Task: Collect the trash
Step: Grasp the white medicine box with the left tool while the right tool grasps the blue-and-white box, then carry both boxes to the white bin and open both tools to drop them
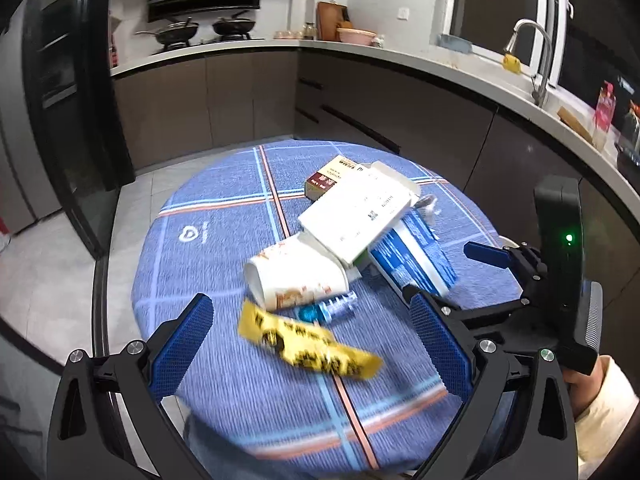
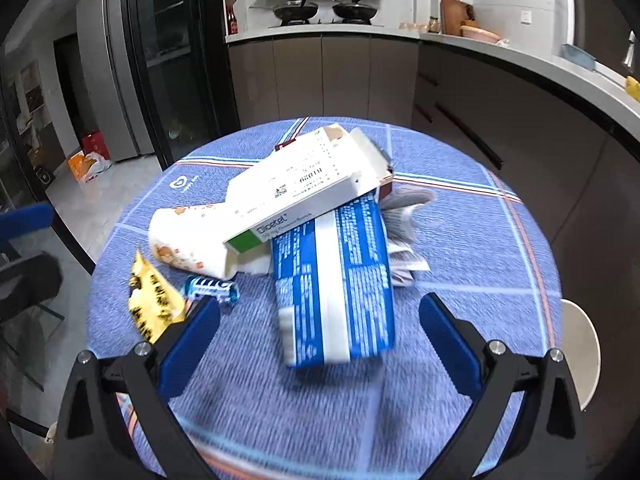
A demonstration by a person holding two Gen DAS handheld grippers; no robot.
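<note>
Trash lies on a round table with a blue checked cloth (image 1: 208,264). There is a yellow sachet (image 1: 308,344), a tipped paper cup (image 1: 296,276), a small blue wrapper (image 1: 328,308), a white carton (image 1: 360,216), a blue and white carton (image 1: 416,256) and a dark red box (image 1: 326,180). My left gripper (image 1: 312,340) is open, with the yellow sachet between its fingers. My right gripper (image 2: 320,328) is open over the blue and white carton (image 2: 336,280). The right wrist view also has the white carton (image 2: 304,188), the cup (image 2: 188,244), the sachet (image 2: 154,304), the blue wrapper (image 2: 212,290) and crumpled paper (image 2: 404,224).
A kitchen counter with a sink tap (image 1: 532,52) curves behind the table. A stove with pans (image 2: 328,12) is at the back. A tall black cabinet (image 2: 176,52) and a fridge (image 2: 108,80) stand to the left. Bags (image 2: 90,156) lie on the floor.
</note>
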